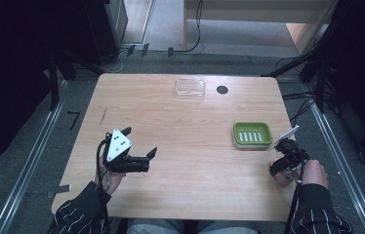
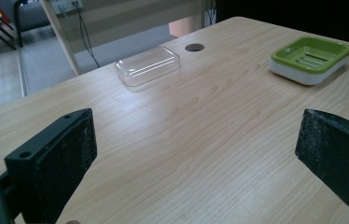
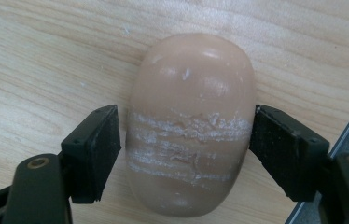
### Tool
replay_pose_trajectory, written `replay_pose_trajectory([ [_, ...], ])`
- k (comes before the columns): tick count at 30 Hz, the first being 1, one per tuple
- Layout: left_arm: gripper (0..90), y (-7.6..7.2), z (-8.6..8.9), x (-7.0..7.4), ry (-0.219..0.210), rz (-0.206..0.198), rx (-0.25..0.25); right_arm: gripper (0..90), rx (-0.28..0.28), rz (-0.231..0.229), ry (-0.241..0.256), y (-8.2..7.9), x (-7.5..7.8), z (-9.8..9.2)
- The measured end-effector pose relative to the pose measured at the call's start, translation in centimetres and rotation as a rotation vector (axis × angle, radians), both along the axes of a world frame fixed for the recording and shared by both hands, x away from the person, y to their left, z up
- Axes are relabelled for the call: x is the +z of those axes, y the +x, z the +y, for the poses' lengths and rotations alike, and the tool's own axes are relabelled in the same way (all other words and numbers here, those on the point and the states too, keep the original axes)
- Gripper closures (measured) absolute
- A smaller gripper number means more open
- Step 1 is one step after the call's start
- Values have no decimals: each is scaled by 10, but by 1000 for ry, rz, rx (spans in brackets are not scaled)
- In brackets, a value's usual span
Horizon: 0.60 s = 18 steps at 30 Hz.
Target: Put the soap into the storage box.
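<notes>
Desk [image 1: 185, 146]: light wood grain, rounded corners, seen whole in the high view; a person sits at its near edge, striped sleeves entering from the bottom.

Soap [image 3: 191, 123]: one beige oval bar, lying flat on the desk near its right edge. White scuffed bands cross its middle. In the right gripper view it sits between the two black jaws; the right jaw appears to touch its side, the left jaw stands just beside it with a thin gap. Whether the bar is actually squeezed cannot be told. In the high view it is hidden beneath the gripper.

Right gripper [image 3: 186, 154]: pointed down at the desk, jaws straddling the soap across its width. In the high view it sits at the desk's right edge [image 1: 285, 163], just nearer the person than the dish.

Left gripper [image 1: 139, 141]: held above the left half of the desk, jaws spread wide apart and grasping nothing. Grey three-cornered plate on top. Well apart from the soap.

Dish [image 1: 253, 134]: green slotted insert in a white base, at the right side of the desk, near the right gripper.

Lid [image 1: 189, 88]: clear plastic, rectangular, at the far edge of the desk, middle.

Hole [image 1: 222, 89]: small dark round spot just right of the lid.
</notes>
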<state>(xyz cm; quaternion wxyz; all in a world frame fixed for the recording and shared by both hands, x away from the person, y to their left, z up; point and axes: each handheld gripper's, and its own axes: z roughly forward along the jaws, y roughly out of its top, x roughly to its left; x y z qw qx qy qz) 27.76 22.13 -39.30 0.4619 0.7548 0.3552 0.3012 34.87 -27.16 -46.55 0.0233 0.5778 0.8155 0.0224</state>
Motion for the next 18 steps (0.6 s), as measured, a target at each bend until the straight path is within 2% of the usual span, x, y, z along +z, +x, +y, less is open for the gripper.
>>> replay_pose_trajectory([
  [5,0,0,0,0,0,0,1,307,-9,7,9,0,-2,-2],
  [18,0,0,0,0,0,2,0,326,0,20,3,3,-5,-1],
])
